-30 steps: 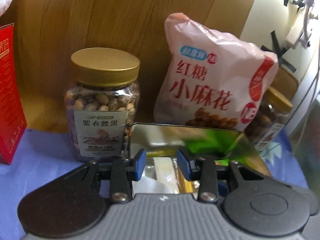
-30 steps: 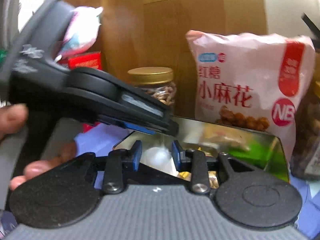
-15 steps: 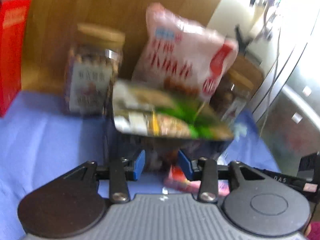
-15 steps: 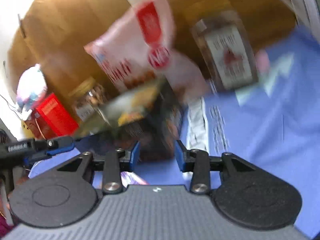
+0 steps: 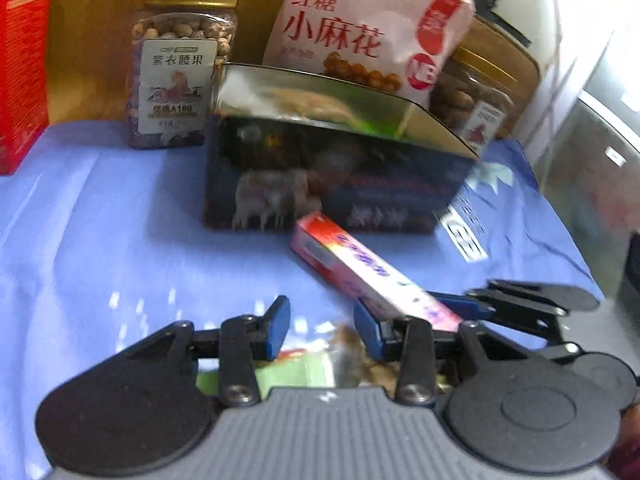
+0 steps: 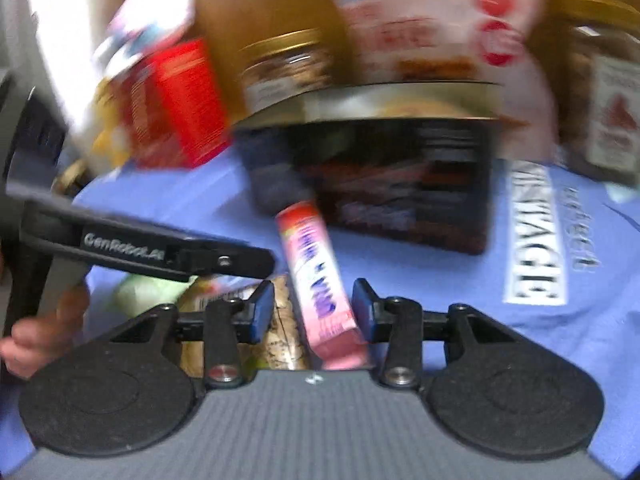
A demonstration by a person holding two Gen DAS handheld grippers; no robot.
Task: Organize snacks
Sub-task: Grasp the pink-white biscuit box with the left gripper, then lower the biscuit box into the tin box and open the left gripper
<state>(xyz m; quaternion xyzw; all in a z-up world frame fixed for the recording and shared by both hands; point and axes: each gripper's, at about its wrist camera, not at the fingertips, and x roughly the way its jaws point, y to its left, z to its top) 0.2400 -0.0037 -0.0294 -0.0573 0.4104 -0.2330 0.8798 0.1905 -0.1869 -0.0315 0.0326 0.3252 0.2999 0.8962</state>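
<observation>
We note the worktop point(image 5: 80, 216) under smooth blue cloth. The left wrist view alone shows sharply the puffy pink snack bag point(image 5: 372, 28) and the gold-lidded clear nut jar point(image 5: 180, 68); the right wrist view is smeared. The dark rectangular tin point(image 5: 332, 176), shiny inside, now sits further off than a second ago. The slim pink carton point(image 6: 320, 288) lies on the cloth before it, between the spread jaws of the right gripper point(image 6: 314, 312); no pad visibly presses it. The left gripper point(image 5: 320, 328) is closing over a crinkly green-and-tan packet point(image 5: 316, 364), not clamped.
</observation>
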